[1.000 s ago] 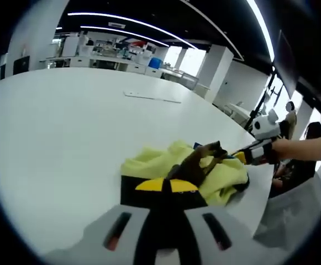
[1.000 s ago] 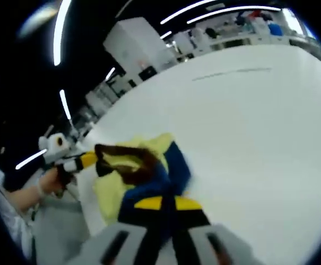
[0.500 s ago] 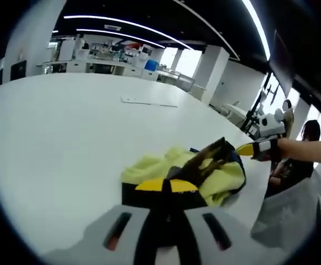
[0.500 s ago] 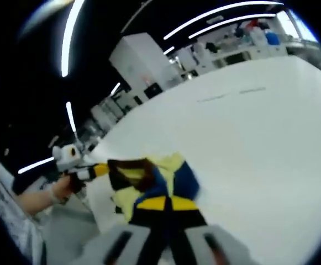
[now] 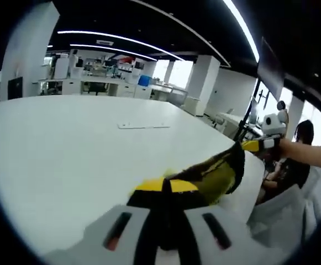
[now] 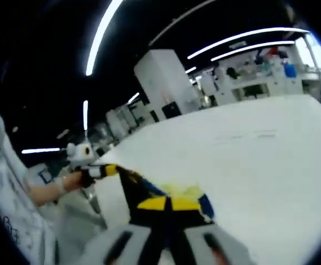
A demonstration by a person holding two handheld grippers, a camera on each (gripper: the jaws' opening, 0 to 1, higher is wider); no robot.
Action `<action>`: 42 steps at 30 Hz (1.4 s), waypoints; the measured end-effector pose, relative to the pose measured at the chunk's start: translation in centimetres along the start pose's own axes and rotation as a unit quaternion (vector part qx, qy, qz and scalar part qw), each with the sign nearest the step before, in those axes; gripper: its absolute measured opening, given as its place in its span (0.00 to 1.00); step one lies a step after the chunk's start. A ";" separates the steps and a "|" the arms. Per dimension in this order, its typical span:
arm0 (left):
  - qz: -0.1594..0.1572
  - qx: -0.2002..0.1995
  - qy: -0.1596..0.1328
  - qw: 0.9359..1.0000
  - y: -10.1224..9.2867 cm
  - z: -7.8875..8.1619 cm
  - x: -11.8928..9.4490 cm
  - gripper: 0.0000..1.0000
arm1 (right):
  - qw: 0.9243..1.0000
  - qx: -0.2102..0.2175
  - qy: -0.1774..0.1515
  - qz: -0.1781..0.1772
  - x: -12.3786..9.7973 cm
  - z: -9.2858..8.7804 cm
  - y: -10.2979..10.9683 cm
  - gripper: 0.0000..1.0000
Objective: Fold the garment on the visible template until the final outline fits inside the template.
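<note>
Both grippers hold one garment (image 5: 212, 174), a yellow piece with dark and blue panels, stretched in the air between them above the near edge of the white bench (image 5: 66, 143). In the left gripper view the left gripper (image 5: 167, 190) is clamped on one end of the fabric, its yellow-tipped jaws pressed together on the cloth, and the garment runs up and to the right as a taut band to the right gripper (image 5: 247, 146), which comes in from the right in a person's hand (image 5: 284, 148) and pinches the far end. In the right gripper view the right gripper (image 6: 170, 205) is likewise closed on the cloth, yellow and blue fabric bunching at its jaws, while a dark strip of the garment (image 6: 143, 190) leads left to the left gripper (image 6: 108, 170), held by a hand (image 6: 72, 181). The garment hangs clear of the bench top for most of its length; whether its lowest fold touches the surface cannot be told. Farther out on the bench lies a thin, pale flat strip (image 5: 140, 126), well apart from the cloth. A seated person (image 5: 293, 165) shows beyond the bench edge.
</note>
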State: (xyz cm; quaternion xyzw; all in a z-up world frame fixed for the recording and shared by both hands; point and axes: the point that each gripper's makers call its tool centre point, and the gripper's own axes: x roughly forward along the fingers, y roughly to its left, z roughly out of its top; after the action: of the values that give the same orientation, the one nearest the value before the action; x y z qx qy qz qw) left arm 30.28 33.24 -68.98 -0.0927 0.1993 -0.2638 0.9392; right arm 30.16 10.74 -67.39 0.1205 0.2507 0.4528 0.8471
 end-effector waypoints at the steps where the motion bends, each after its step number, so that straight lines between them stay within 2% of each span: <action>1: -0.002 0.002 -0.003 1.000 -0.2 0.3 -0.1 0.00 | 1.000 0.000 -0.004 0.002 -0.1 0.3 0.1 0.00; 6: -0.008 0.010 -0.021 1.000 -0.6 2.5 -0.4 0.00 | 1.000 -0.017 -0.022 0.013 -0.8 2.3 1.4 0.00; 10: -0.013 0.007 -0.038 0.999 -0.9 4.2 -1.0 0.00 | 0.998 -0.026 -0.049 0.023 -1.6 4.7 2.6 0.00; 14: -0.021 0.022 -0.054 0.998 -1.6 6.5 -1.6 0.00 | 0.995 -0.048 -0.077 0.033 -2.4 7.4 3.9 0.00; 18: -0.029 0.047 -0.074 0.996 -2.1 9.5 -2.1 0.00 | 0.991 -0.070 -0.109 0.040 -2.8 10.1 4.8 0.00; 24: -0.045 0.061 -0.086 0.993 -1.6 12.9 -1.6 0.00 | 0.985 -0.075 -0.148 0.054 -2.8 13.8 4.9 0.00; 26: -0.049 0.064 -0.083 0.993 -0.9 13.6 -0.8 0.00 | 0.984 -0.073 -0.152 0.056 -2.2 14.6 4.3 0.00; 29: -0.052 0.060 -0.076 0.994 0.3 14.2 0.6 0.00 | 0.985 -0.064 -0.149 0.051 -0.5 15.4 2.2 0.00; 30: -0.060 0.025 -0.068 0.996 0.8 14.1 1.5 0.00 | 0.986 -0.057 -0.147 0.049 0.1 15.5 1.4 0.00; 31: -0.061 0.032 -0.067 0.995 1.4 14.2 2.2 0.00 | 0.987 -0.051 -0.144 0.047 0.7 15.6 0.3 0.00; 33: -0.044 0.036 -0.046 0.997 3.4 13.4 4.0 0.00 | 0.989 -0.041 -0.134 0.038 2.2 15.4 -1.6 0.00; 35: -0.051 0.015 -0.034 0.998 3.9 12.5 6.1 0.00 | 0.992 -0.029 -0.121 0.025 3.5 14.9 -3.4 0.00; 38: -0.044 0.009 -0.011 0.999 6.4 11.3 9.3 0.00 | 0.995 -0.019 -0.102 0.007 6.1 14.0 -7.0 0.00; 39: -0.043 0.001 -0.006 0.999 6.9 11.0 10.1 0.00 | 0.995 -0.016 -0.095 -0.008 6.6 13.7 -8.3 0.00; 42: -0.038 -0.020 0.016 0.999 9.5 9.7 13.0 0.00 | 0.996 0.006 -0.087 -0.020 8.7 13.2 -11.2 0.00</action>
State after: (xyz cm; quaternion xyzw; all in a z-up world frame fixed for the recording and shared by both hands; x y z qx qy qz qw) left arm 48.95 35.01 -67.09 -0.1145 0.2155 -0.2966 0.9233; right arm 49.14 12.01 -63.83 0.1600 0.1810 0.4220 0.8738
